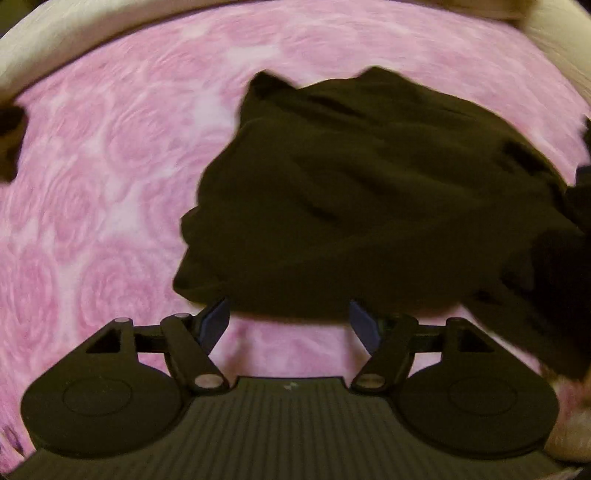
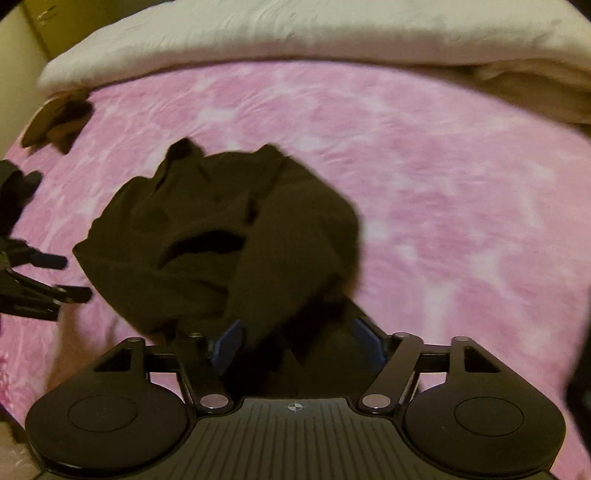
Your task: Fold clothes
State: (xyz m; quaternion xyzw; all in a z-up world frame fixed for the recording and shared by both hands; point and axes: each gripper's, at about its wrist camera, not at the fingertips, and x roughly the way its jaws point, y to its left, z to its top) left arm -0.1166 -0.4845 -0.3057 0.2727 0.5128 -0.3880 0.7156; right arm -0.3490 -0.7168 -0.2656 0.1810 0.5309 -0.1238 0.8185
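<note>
The bed [image 2: 443,177] fills both views, covered with a pink blanket [image 1: 110,184] that has a rose pattern. At its far edge lies a cream-white duvet [image 2: 258,33], folded or pushed back. A small brown thing [image 2: 55,118] lies near the far left corner; I cannot tell what it is.

In the middle of the blanket lies the dark garment [image 1: 351,192], bunched in an uneven heap with deep wrinkles and two points that stick up at the far side. It does not lie flat and it does not lie as a neat fold. It looks soft, rather thick and limp, so I judge that it will sag and drag on the fuzzy blanket and will keep no shape when lifted. A good hold would be on an outer edge or a corner, not on the middle of the heap.

The right gripper [image 2: 295,341] has its fingers wide apart, with a part of the garment hanging between them. The left gripper [image 1: 290,325] is also wide, holding nothing, just at the near edge of the garment.
</note>
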